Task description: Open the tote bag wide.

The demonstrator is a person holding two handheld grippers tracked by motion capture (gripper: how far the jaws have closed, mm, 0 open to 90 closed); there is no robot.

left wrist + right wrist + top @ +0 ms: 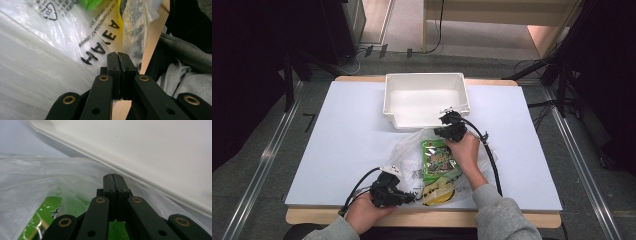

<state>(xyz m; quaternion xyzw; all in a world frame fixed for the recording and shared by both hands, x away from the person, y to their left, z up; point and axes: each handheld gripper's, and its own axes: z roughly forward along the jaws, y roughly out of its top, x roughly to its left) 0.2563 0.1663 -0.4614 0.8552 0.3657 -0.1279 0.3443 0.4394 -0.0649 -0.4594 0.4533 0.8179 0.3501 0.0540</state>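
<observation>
Lab/recording setup: white-topped table (342, 150), black curtains (257, 55), floor cables (362, 55), tripod legs (557, 75).

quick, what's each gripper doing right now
left gripper: closed, at the near edge of the plastic bag; grip on film unclear.
right gripper: closed at the bag's far edge.

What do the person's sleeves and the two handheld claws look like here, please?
Both sleeves are light grey fabric. The left claw and right claw are black, built of jointed bars with brass-coloured pivot rivets and flat black fingers. A black cable trails from each.
</observation>
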